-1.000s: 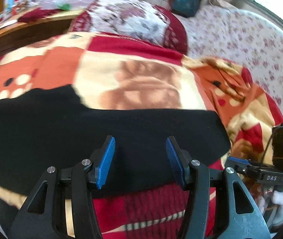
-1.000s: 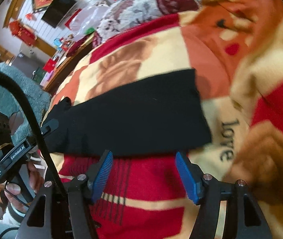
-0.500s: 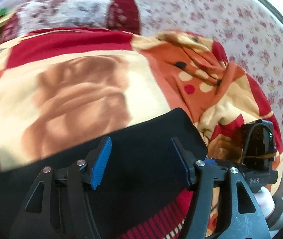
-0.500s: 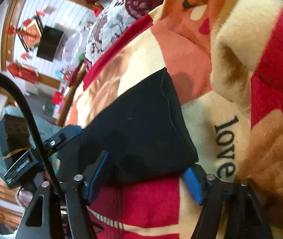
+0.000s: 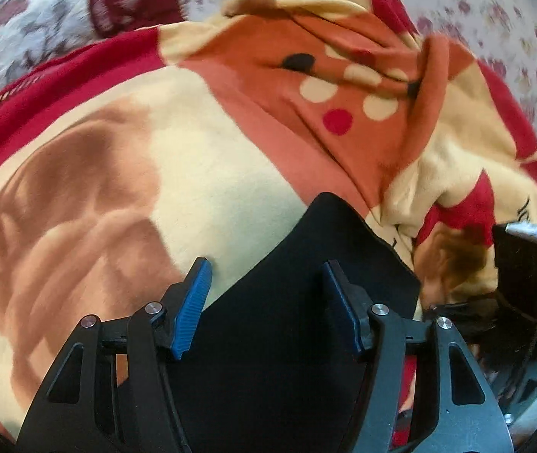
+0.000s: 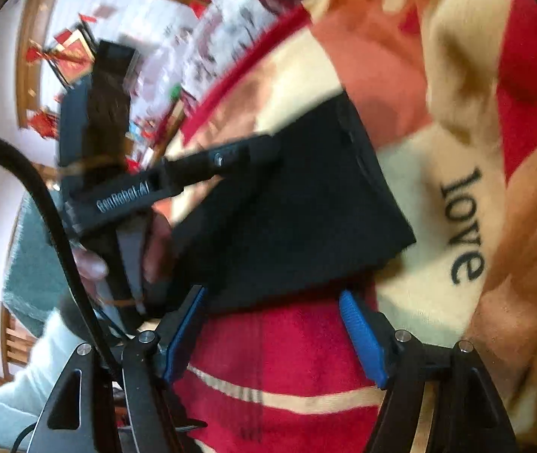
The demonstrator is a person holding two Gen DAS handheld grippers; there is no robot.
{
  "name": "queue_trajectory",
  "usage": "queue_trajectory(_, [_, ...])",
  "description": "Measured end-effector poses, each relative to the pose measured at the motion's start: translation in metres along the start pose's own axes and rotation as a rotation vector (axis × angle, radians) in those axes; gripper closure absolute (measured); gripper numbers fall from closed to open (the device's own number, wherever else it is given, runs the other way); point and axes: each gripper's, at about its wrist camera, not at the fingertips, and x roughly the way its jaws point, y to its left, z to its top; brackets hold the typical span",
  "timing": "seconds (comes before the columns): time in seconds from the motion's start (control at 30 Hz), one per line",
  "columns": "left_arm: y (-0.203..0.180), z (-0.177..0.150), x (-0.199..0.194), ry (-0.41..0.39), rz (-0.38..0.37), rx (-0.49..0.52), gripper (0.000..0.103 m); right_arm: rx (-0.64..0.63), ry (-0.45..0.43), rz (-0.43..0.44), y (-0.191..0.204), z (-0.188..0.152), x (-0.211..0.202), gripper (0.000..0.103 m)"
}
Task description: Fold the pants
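Both my tongs, left (image 5: pixel 266 302) and right (image 6: pixel 274 334), gape empty over the pants (image 6: pixel 291 211). Snatching one layer on this soft blanket (image 5: pixel 200 173) could undo the fold.

Both wrist cameras look steeply down, close over the bed; both share the black pants (image 5: pixel 306 302) – from opposite sides.

A: How much of the black pants (image 5: pixel 306 302) showed?
B: Only one end; the left tool (image 5: pixel 264 302) hid the rest at the frame's bottom.
A: And the far room?
B: Blurred; wall decorations (image 6: pixel 68 53) were unreadable.
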Motion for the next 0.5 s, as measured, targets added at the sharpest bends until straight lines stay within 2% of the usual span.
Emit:
queue_trajectory(0.1, [-0.01, 0.004, 0.005, 0.017, -0.01, 0.049, 0.033, 0.026, -0.008, 0.027, -0.005, 0.0, -0.002, 0.033])
queue_trajectory(0.2, [-0.017, 0.011, 0.012, 0.036, -0.039, 0.075, 0.032, 0.057, -0.027, 0.064, -0.011, 0.0, -0.001, 0.033])
queue_trajectory(0.27, [-0.02, 0.014, 0.014, 0.04, -0.071, 0.096, 0.032, 0.098, -0.072, 0.114, -0.021, 0.001, -0.003, 0.035])
queue_trajectory(0.3, [-0.021, 0.016, 0.015, 0.043, -0.095, 0.1, 0.037, 0.122, -0.097, 0.132, -0.026, 0.001, -0.003, 0.043])
queue_trajectory(0.33, [-0.022, 0.016, 0.017, 0.051, -0.108, 0.112, 0.046, 0.154, -0.121, 0.152, -0.033, 0.002, -0.003, 0.049])
queue_trajectory(0.37, [-0.023, 0.016, 0.017, 0.047, -0.099, 0.129, 0.053, 0.185, -0.132, 0.169, -0.04, 0.002, -0.002, 0.062])
queue_trajectory(0.4, [-0.024, 0.015, 0.019, 0.042, -0.086, 0.141, 0.068, 0.216, -0.139, 0.189, -0.048, 0.002, -0.001, 0.073])
queue_trajectory(0.47, [-0.02, 0.013, 0.021, 0.026, -0.103, 0.125, 0.074, 0.198, -0.132, 0.181, -0.047, 0.001, -0.001, 0.076])
queue_trajectory(0.5, [-0.019, 0.012, 0.02, 0.016, -0.121, 0.113, 0.082, 0.188, -0.126, 0.185, -0.044, 0.001, 0.0, 0.077])
